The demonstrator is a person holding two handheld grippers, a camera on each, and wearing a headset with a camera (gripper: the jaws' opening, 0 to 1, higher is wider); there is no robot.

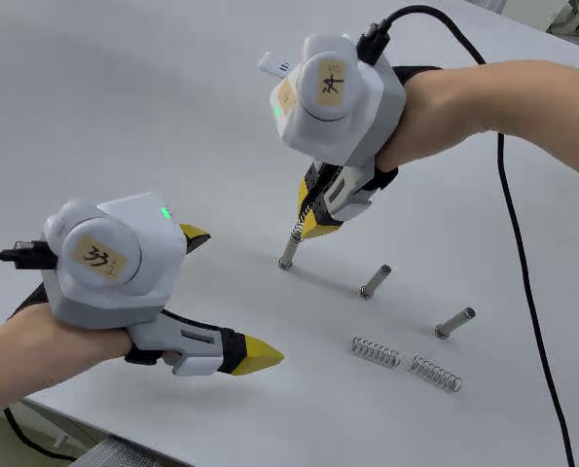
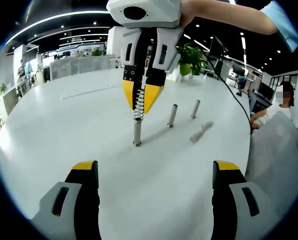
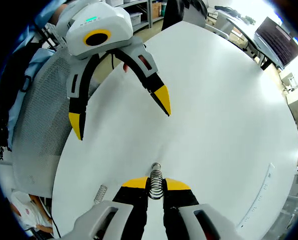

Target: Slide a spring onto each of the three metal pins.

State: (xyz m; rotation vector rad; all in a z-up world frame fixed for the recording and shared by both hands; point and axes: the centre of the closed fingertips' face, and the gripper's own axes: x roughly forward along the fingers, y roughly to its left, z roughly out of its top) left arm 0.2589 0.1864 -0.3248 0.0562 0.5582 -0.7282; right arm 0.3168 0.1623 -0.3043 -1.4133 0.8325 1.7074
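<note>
In the right gripper view, the right gripper [image 3: 156, 187] has its yellow-tipped jaws clamped on a spring [image 3: 156, 181]. The top of a metal pin [image 3: 156, 166] shows just past the spring's far end, in line with it. The left gripper view adds the side-on look: the spring hangs upright from the right gripper's tips, and its lower end meets the top of the upright pin. Most of the pin's shaft is bare below it. In the head view the right gripper's white housing covers most of its jaws, so the grip shows only at the tips. The pin stands on the white worktop [image 1: 153, 117] directly beneath.

The left gripper [image 2: 155, 167] has its jaws wide apart and holds nothing. It points at the pin from well apart, and the worktop between its tips and the pin is bare.

On the side of the right gripper away from the left one, a second pin [image 1: 375, 281] and a third pin [image 1: 454, 323] stand in a row, both bare. A loose spring [image 1: 376, 351] and a second loose spring [image 1: 436, 373] lie flat near them. A black cable [image 1: 521, 255] trails from the right gripper across the worktop past the third pin. A plant [image 2: 189, 55] stands beyond the right gripper, and a mesh chair [image 3: 38, 135] sits beside the left gripper.
</note>
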